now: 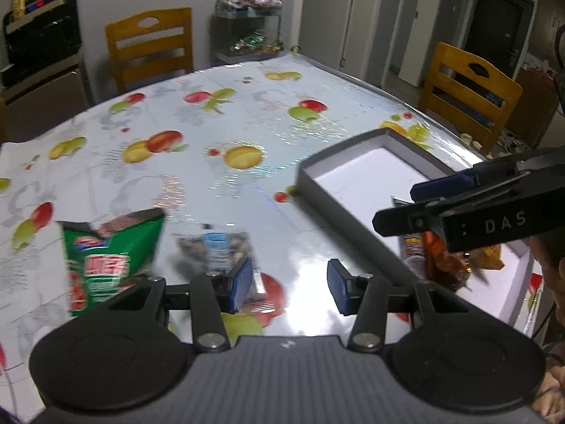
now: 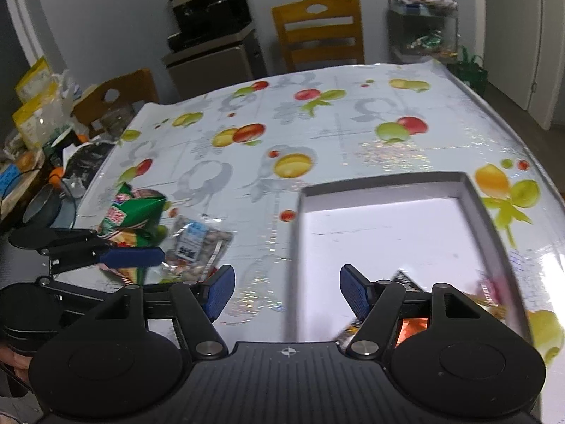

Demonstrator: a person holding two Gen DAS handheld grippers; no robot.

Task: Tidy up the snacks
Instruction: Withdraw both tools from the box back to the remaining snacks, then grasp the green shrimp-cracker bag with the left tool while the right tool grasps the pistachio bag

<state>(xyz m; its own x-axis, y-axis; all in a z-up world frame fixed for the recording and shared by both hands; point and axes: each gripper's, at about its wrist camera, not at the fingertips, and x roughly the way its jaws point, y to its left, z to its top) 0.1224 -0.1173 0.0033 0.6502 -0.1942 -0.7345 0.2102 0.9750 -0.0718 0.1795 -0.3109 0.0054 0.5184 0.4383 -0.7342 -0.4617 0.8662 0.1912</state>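
A green crinkly snack bag with red print lies on the table, and just beside it, to its right, lies a clear plastic packet of nuts with a blue label. Both sit outside the box. The shallow grey cardboard box with a white inside rests on the table to the right of them, a little way off. In the near end of that box lie some more snacks: an orange and brown wrapped snack and a dark packet, partly hidden behind the grippers. The left gripper hangs over the table with its blue pads wide apart and nothing between them; its left pad is just in front of the clear nut packet. The right gripper is wide open too and holds nothing, with its left pad over the bare table and its right pad over the near end of the box. All of this sits on a shiny white tablecloth printed with red, green and yellow fruit. Yellow wooden chairs stand around the table, and a black cabinet stands by the far wall.
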